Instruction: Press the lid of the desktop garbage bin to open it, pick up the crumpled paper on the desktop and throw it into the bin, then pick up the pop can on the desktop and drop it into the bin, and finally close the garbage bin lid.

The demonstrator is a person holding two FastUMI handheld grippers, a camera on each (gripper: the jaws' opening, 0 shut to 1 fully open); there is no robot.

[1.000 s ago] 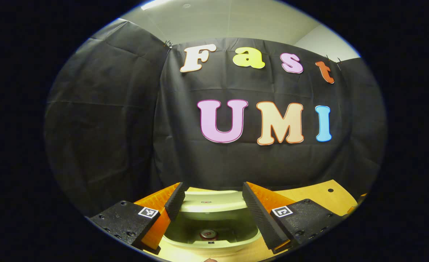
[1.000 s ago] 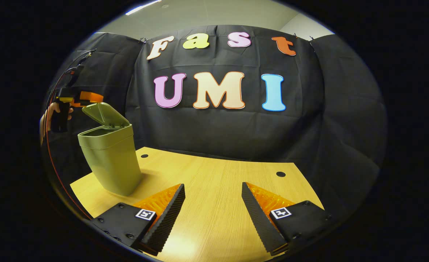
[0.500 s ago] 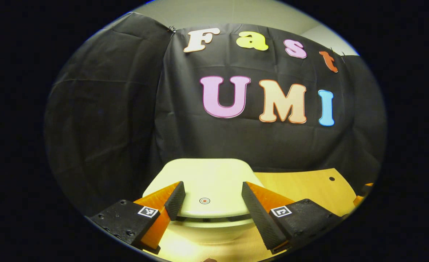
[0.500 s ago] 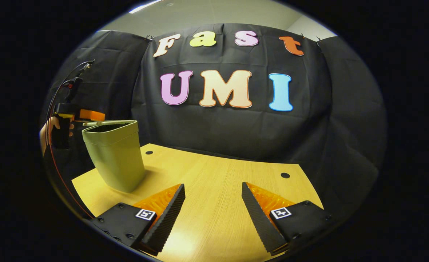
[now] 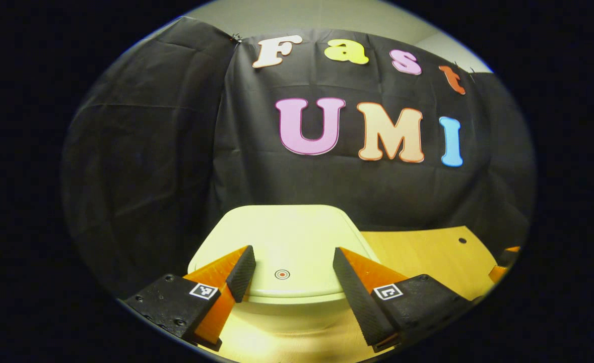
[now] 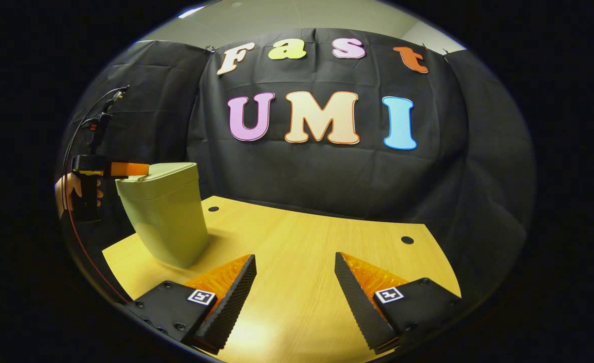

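Note:
A pale green desktop bin (image 6: 168,217) stands at the left end of the wooden table (image 6: 307,262), its lid (image 5: 281,242) lying flat and closed with a small round mark near the front edge. My left gripper (image 5: 290,256) is open and hovers just above the lid's front part, nothing between its fingers. In the right gripper view that left gripper (image 6: 125,169) reaches over the lid from the left, held by a hand (image 6: 70,186). My right gripper (image 6: 295,264) is open over the bare tabletop, well to the right of the bin.
The table has round cable holes (image 6: 407,240) near its back edge. A cable (image 6: 75,151) loops up from the left gripper's handle. Black cloth walls close the booth behind and at both sides. The right gripper's edge peeks in at the left gripper view's right (image 5: 503,264).
The bin's lid swung down from open to fully closed under my left gripper, hiding the can inside. The left gripper tipped down with it. The right gripper barely moved.

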